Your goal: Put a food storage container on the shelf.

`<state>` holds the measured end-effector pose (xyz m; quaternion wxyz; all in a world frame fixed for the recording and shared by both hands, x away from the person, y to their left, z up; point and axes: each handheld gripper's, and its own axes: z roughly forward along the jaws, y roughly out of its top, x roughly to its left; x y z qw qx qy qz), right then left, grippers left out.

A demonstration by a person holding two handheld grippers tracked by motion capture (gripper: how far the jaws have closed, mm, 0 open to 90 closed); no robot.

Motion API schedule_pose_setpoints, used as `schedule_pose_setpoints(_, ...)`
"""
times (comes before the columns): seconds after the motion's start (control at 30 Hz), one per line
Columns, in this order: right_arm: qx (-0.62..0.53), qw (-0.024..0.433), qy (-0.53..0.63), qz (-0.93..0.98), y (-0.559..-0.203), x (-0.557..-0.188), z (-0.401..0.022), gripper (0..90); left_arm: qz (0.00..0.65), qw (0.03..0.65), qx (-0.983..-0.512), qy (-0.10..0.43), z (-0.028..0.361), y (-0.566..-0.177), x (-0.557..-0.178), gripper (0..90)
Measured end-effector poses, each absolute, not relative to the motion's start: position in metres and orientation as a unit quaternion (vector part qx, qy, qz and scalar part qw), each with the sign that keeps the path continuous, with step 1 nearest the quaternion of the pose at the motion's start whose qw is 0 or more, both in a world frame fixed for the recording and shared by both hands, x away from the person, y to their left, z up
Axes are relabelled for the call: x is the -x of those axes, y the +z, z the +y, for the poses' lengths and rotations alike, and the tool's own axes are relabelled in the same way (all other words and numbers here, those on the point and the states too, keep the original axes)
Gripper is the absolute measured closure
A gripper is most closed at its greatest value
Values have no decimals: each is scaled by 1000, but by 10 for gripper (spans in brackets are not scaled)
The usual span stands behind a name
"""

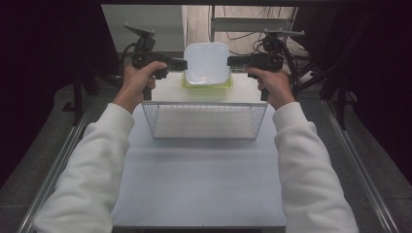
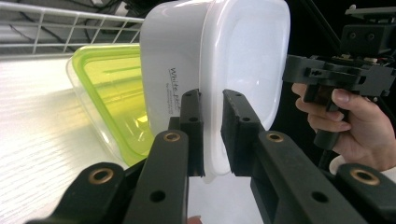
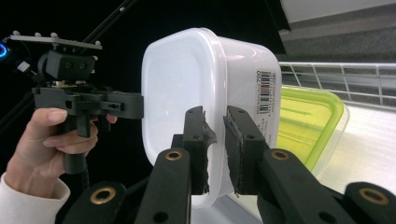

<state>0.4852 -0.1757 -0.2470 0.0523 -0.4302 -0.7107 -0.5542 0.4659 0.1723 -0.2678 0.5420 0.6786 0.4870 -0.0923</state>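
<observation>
A white plastic container [image 1: 206,63] hangs in the air at the far end of the table, tipped so one broad face points at the high view. My left gripper [image 1: 186,64] is shut on its left rim and my right gripper [image 1: 228,60] on its right rim. In the left gripper view the jaws [image 2: 212,100] pinch the white container [image 2: 243,56] by its edge. The right gripper view has the jaws [image 3: 215,116] clamped on the container's [image 3: 182,84] rim too. Just below it rests a clear container with a green lid [image 1: 188,84].
A wire basket [image 1: 204,104] stands mid-table, just in front of the containers. The white table [image 1: 199,179] runs toward the person, whose white sleeves come in from the bottom. Dark stands and cables sit beyond the far edge.
</observation>
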Motion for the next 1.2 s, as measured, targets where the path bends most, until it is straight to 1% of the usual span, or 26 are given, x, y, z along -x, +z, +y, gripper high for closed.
schedule_pose_setpoints(0.33,469,84,-550,-686,-258,-503,-179,766,502,547,-656,-132,173,-271,-485,793)
schedule_pose_setpoints(0.63,501,128,-555,-652,-268,-521,-182,729,526,566,-612,-172,177,-282,-505,765)
schedule_pose_setpoints(0.8,517,143,-553,-638,-274,-529,-180,706,531,573,-598,-182,178,-290,-512,739)
schedule_pose_setpoints(0.93,516,147,-558,-633,-276,-531,-181,704,528,574,-601,-177,178,-289,-511,737)
schedule_pose_setpoints(1.0,516,146,-558,-634,-275,-530,-180,656,525,573,-607,-167,176,-288,-509,717)
schedule_pose_setpoints(1.03,514,143,-559,-635,-276,-530,-180,621,522,575,-609,-162,174,-287,-508,692)
schedule_pose_setpoints(1.1,510,139,-571,-628,-273,-529,-180,562,514,576,-618,-147,173,-284,-505,615)
schedule_pose_setpoints(1.13,508,134,-574,-629,-272,-528,-180,540,510,575,-625,-136,172,-283,-502,594)
schedule_pose_setpoints(1.2,502,114,-576,-635,-268,-523,-182,484,501,573,-639,-110,172,-279,-495,542)
